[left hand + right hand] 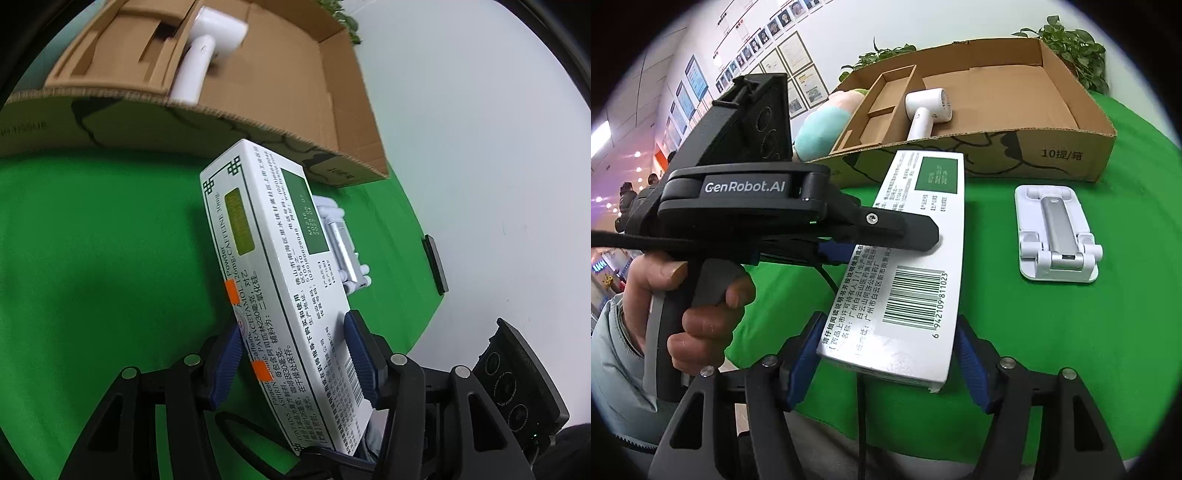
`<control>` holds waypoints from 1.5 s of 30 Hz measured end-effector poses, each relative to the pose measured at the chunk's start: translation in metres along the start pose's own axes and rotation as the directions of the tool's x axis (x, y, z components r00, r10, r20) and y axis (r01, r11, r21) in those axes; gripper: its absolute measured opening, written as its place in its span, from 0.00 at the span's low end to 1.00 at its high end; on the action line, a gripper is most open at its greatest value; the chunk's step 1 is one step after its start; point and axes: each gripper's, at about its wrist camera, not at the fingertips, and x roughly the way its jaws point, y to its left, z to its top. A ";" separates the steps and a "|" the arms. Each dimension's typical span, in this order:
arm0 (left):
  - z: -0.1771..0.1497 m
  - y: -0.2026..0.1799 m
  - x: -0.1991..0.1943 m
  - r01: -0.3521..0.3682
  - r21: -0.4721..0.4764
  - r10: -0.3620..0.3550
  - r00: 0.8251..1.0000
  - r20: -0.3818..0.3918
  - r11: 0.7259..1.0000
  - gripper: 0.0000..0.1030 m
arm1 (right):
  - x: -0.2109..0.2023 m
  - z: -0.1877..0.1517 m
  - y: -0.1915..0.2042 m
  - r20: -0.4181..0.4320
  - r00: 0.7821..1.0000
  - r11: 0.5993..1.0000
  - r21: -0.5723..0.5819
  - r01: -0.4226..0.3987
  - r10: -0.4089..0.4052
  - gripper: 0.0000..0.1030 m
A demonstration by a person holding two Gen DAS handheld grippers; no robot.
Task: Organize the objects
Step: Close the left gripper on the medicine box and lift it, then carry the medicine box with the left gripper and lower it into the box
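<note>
medicine box mid-carry, not yet in the carton

left gripper pinches the medicine box at frame centre; right gripper brackets its near end, contact unclear. hair dryer lies in the cardboard box above; phone stand waits at right.

White medicine box with dark green panel, black barcode and orange marks, bright green worktop, brown cardboard box, white hair dryer, blue-padded black tools
</note>
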 end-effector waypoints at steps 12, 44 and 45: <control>0.046 -0.076 -0.087 -0.078 0.238 0.022 0.973 0.230 0.968 0.41 | -0.030 0.059 0.028 0.177 0.984 0.991 -0.121 0.052 -0.030 0.63; 0.220 -0.171 -0.128 -0.179 0.357 0.055 0.942 0.332 0.917 0.39 | -0.053 0.221 -0.004 0.336 0.941 0.989 -0.147 0.011 0.040 0.62; 0.220 -0.167 -0.123 -0.179 0.354 0.059 0.944 0.325 0.918 0.39 | -0.052 0.219 -0.003 0.332 0.943 0.989 -0.146 0.014 0.035 0.62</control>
